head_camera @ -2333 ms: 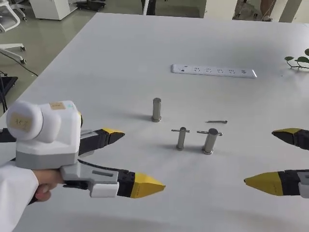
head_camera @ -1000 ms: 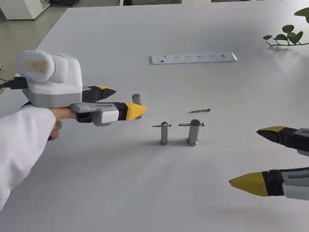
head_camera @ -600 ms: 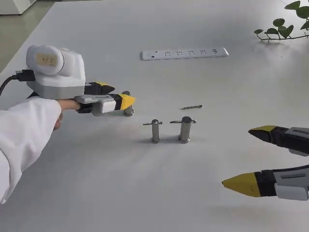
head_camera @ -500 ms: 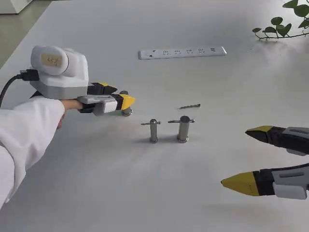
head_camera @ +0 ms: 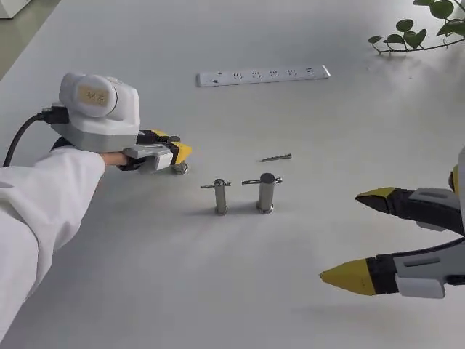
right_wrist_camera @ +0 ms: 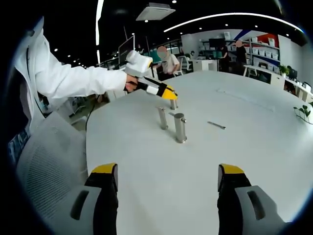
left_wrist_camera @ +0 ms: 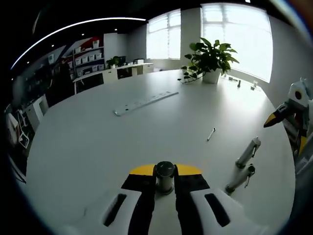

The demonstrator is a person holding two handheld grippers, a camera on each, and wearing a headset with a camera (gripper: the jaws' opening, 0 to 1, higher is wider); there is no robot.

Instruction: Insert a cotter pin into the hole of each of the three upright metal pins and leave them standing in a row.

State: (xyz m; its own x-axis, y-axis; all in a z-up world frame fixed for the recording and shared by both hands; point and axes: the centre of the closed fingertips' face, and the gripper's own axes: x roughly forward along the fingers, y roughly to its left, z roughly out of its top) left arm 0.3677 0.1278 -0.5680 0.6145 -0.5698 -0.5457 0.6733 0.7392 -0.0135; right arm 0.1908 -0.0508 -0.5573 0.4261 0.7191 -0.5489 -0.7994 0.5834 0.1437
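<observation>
Three pins stand upright on the white tabletop [head_camera: 182, 283]. The bare pin [left_wrist_camera: 165, 180] has no cotter in it and sits at the left end, set a bit farther back than the other two. The left gripper [left_wrist_camera: 165, 170] comes in low from the left, its fingers [left_wrist_camera: 143, 188] clamped on the bare pin from both sides, with the pin's base on the tabletop. A hand in a white sleeve [head_camera: 43, 196] holds this gripper.

The middle pin [head_camera: 221, 197] and the right pin [head_camera: 266, 193] stand close side by side, each with a cotter pin crosswise through it near the top. A loose cotter pin [head_camera: 276, 157] lies flat just behind the right pin, touching nothing.

The right gripper [head_camera: 341, 236] hovers at the near right, well apart from the pins, with its fingers wide apart and nothing between them.

A white power strip [head_camera: 263, 74] lies at the far side. Plant leaves [head_camera: 418, 29] show at the far right corner.
</observation>
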